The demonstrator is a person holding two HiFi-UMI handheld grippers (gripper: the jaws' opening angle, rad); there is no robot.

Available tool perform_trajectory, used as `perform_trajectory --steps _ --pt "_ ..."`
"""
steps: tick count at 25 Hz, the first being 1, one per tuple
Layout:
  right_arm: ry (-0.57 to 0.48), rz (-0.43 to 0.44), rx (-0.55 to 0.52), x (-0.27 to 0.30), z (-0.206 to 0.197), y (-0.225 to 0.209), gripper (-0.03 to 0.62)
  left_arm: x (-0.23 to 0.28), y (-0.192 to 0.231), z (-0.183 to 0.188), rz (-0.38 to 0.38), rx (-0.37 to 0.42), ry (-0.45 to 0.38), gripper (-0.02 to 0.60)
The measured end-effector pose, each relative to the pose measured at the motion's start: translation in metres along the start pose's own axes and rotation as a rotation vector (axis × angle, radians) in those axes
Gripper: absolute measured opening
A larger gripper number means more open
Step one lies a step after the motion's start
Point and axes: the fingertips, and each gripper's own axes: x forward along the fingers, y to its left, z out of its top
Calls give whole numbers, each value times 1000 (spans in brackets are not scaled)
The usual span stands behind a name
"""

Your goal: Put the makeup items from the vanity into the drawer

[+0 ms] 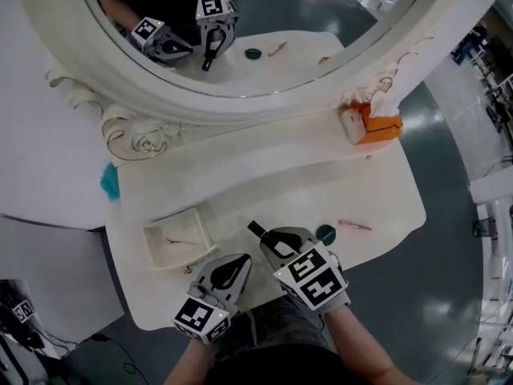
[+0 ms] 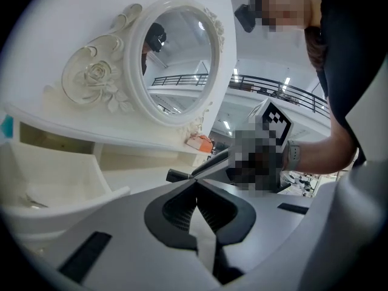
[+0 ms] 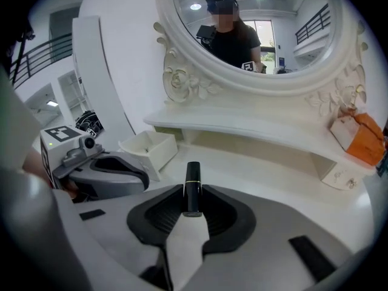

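- Two tools: the left tool and the right tool, side by side at the near edge of the table.
- One black lipstick with a thin gold band. The right tool's jaws are clamped on its lower end, and the rest sticks out past the tips.
- The left tool has its jaws pressed together with nothing between them.
- One small open drawer stands on the table, ahead of the left tool and to the left of the lipstick's tip.
- One thin item lies in the drawer; it is too small to tell what it is.
- One green round item lies just to the right of the right tool. One slim pink stick lies a little further right.
- One oval mirror stands well ahead of both tools; its upper part is cut off in the head view.
- One orange tissue box is far ahead and to the right.
- In the left gripper view, a mosaic patch covers most of the right tool.
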Motion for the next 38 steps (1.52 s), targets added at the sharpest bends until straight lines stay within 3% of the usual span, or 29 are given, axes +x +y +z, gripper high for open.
perform_trajectory --steps 13,24,38 --pt "-28 151 -173 25 52 80 106 -63 28 12 130 -10 -82 14" --pt "66 289 -316 57 68 140 106 -120 59 16 295 -40 -163 14" --pt "128 319 -403 80 83 157 107 -152 77 14 394 -71 -210 14"
